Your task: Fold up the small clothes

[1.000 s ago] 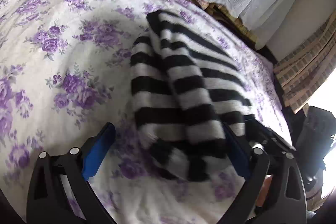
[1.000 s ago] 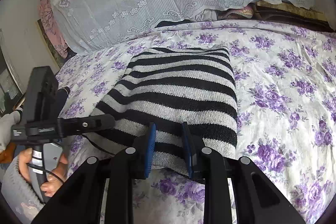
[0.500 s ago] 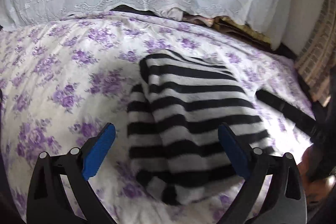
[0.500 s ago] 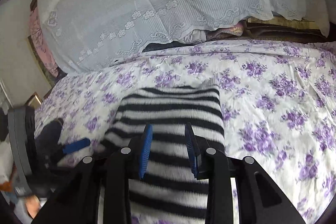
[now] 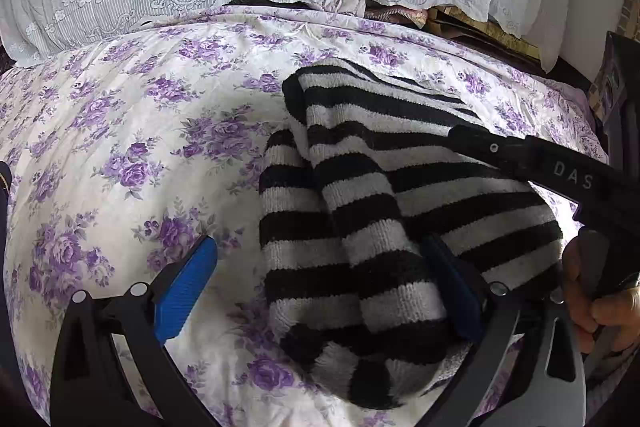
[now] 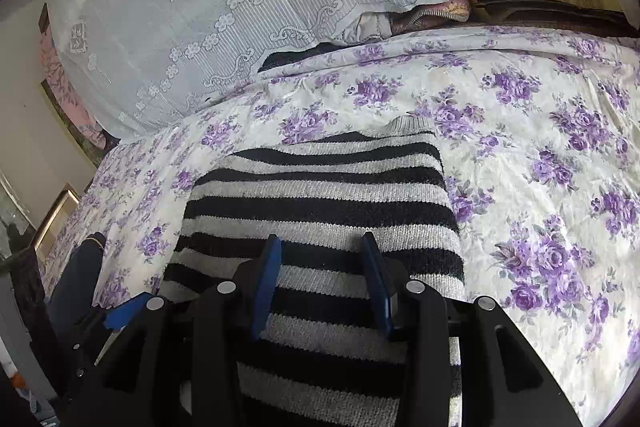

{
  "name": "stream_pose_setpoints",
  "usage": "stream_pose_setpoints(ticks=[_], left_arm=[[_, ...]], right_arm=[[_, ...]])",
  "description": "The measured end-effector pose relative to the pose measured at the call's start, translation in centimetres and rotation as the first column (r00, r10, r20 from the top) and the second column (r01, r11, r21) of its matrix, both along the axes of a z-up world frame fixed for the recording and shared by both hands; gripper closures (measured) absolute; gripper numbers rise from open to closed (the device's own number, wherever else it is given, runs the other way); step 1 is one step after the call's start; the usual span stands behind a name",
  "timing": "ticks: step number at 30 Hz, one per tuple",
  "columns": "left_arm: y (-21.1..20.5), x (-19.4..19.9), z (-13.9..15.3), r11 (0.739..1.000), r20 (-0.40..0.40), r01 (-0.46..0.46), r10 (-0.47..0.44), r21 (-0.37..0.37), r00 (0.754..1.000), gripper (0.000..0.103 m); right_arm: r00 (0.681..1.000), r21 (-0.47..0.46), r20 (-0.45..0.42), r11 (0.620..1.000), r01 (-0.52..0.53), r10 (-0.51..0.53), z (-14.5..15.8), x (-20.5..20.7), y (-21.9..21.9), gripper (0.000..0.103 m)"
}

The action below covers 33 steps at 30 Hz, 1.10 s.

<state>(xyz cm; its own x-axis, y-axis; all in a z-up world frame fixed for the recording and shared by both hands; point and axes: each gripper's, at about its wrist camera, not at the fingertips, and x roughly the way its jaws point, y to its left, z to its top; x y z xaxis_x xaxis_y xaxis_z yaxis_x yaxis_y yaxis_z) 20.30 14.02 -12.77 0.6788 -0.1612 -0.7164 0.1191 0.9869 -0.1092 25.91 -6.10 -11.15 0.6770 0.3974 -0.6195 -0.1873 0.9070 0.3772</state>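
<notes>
Fingers (image 6: pixel 267 287) over folded striped sweater (image 6: pixel 320 195)

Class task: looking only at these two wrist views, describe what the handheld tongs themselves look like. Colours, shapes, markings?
Both tongs have matte black, angular frames with cut-out openings and round silver screw heads. The left tongs carry bright blue ribbed pads on their fingers. The right tongs have the same thin blue pads. In the left view, the right tool's black body bears pale letters "DAS".
</notes>
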Motion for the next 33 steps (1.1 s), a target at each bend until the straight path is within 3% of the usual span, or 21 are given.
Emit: stream_pose_setpoints(ticks=[13,22,25,28,31,33], left_arm=[[-0.4,-0.9,0.8,0.999,0.030,-0.006,0.005,0.047,1.000,0.005],[-0.2,-1.0,0.8,1.000,0.016,0.013,-0.013,0.003,1.000,0.005],[0.0,-1.1,0.9,1.000,0.010,0.021,-0.021,-0.023,1.000,0.005],[0.1,-1.3,1.3,0.997,0.008,0.042,-0.041,-0.064,0.999,0.005],[0.3,-1.7,1.9,0.964,-0.003,0.140,-0.145,-0.225,0.989,0.005],[0.3,-1.6,2.0,0.952,-0.011,0.154,-0.163,-0.264,0.987,0.005]], right_arm=[[0.998,-0.039,0.054,0.999,-0.014,0.016,2.4,-6.0,-1.4,0.061],[0.997,-0.120,0.067,0.992,-0.029,0.037,1.2,-7.5,-1.0,0.059],[0.997,-0.086,0.066,0.996,-0.025,0.031,1.6,-7.7,-1.4,0.058],[0.997,-0.062,0.073,0.998,0.000,0.005,2.3,-8.1,-2.7,0.046],[0.997,-0.029,0.072,0.999,0.031,-0.029,2.5,-8.1,-4.7,0.042],[0.997,0.007,0.056,0.998,0.058,-0.058,2.4,-7.9,-6.3,0.040]])
